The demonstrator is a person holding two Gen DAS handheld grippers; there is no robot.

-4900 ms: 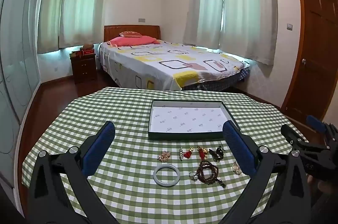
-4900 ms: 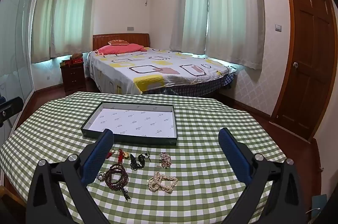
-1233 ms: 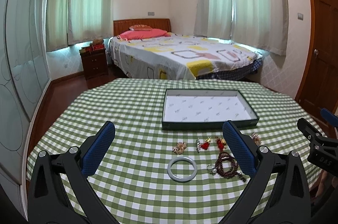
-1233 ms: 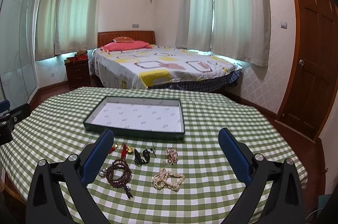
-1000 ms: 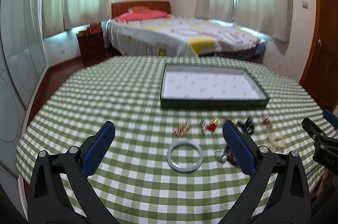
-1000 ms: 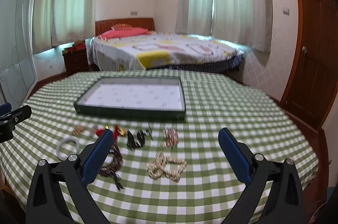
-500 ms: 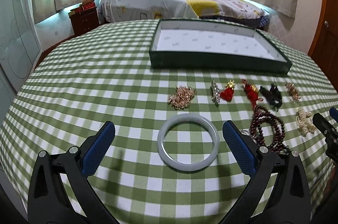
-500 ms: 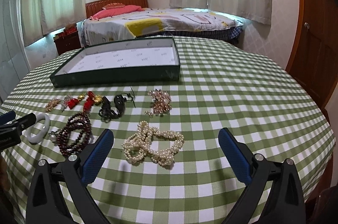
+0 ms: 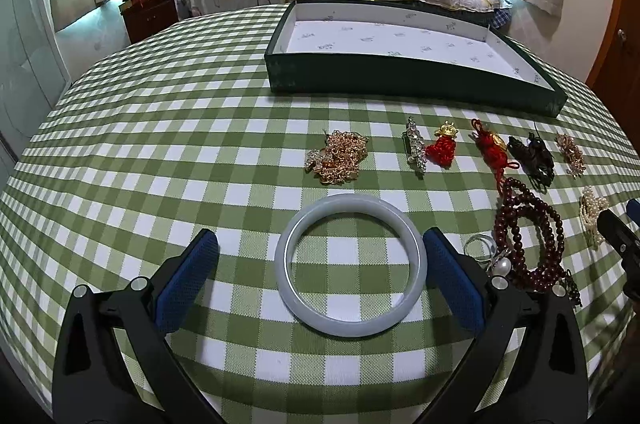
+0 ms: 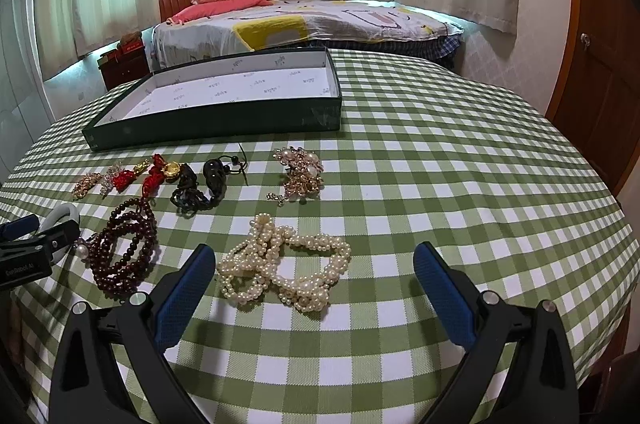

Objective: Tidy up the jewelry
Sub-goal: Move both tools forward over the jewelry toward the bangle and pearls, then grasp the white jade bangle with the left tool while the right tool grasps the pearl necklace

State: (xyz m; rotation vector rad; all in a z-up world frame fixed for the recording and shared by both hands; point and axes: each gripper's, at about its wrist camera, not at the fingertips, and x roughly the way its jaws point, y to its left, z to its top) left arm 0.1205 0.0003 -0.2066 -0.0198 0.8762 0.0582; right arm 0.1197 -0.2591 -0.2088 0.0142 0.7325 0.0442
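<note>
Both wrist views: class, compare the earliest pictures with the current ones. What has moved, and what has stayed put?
Both grippers have come down and forward toward the table. The left gripper now brackets the pale bangle, open, not gripping. The right gripper sits open around the pearl strand. Nothing has been picked up; the jewelry lies where it was and the green box is still empty.

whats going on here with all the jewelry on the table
A person holding two tongs is about to sort jewelry into the green tray, which has nothing in it yet. The left tongs, open, straddle the pale jade bangle on the checked cloth. The right tongs, also open, hover over the pearl strands. Every piece lies loose on the cloth.
</note>
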